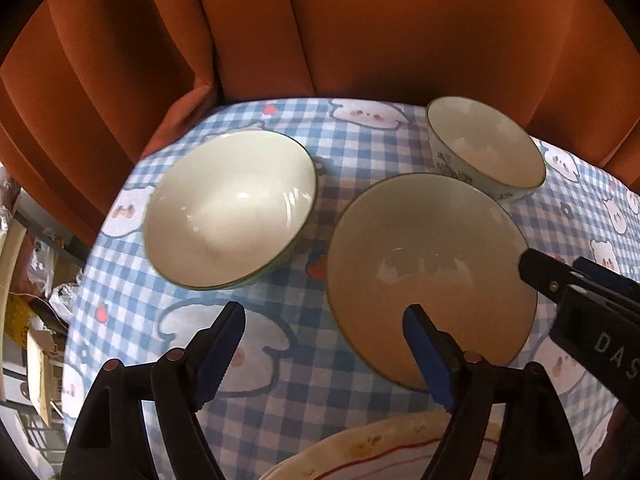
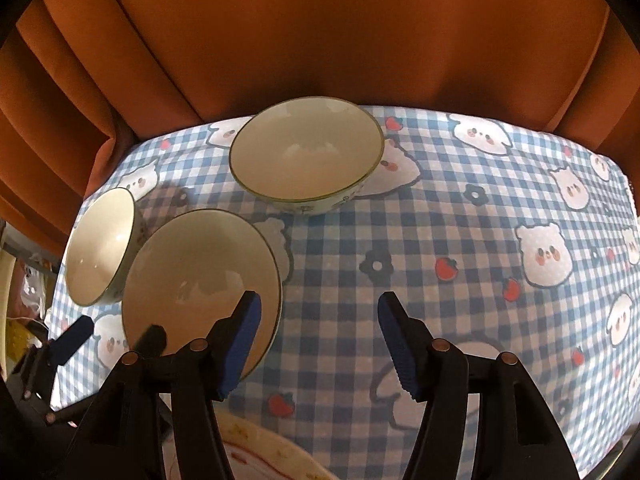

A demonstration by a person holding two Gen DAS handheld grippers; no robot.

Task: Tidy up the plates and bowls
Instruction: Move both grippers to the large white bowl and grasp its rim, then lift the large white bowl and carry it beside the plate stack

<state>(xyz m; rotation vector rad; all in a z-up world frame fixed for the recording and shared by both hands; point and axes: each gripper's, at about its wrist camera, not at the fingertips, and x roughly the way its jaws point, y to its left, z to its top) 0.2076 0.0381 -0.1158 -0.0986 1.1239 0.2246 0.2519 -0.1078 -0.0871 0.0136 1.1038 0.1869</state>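
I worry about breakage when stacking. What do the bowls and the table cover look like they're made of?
Bowls: likely glazed ceramic, with glossy cream insides showing sharp window glints, thin dark rims and printed outer walls. Probably brittle. Table cover: blue checked with cartoon prints, lying flat with little sheen; it could be cloth or soft vinyl, hard to tell.

The tablecloth (image 2: pixel 440 220) is blue-and-white check with white bears, red strawberries and dark flowers. Three bowls (image 2: pixel 306 156) — cream inside, dark-rimmed, perhaps floral outside. Rust-orange curtain (image 2: pixel 320 32); blue gripper pads (image 2: pixel 244 340).
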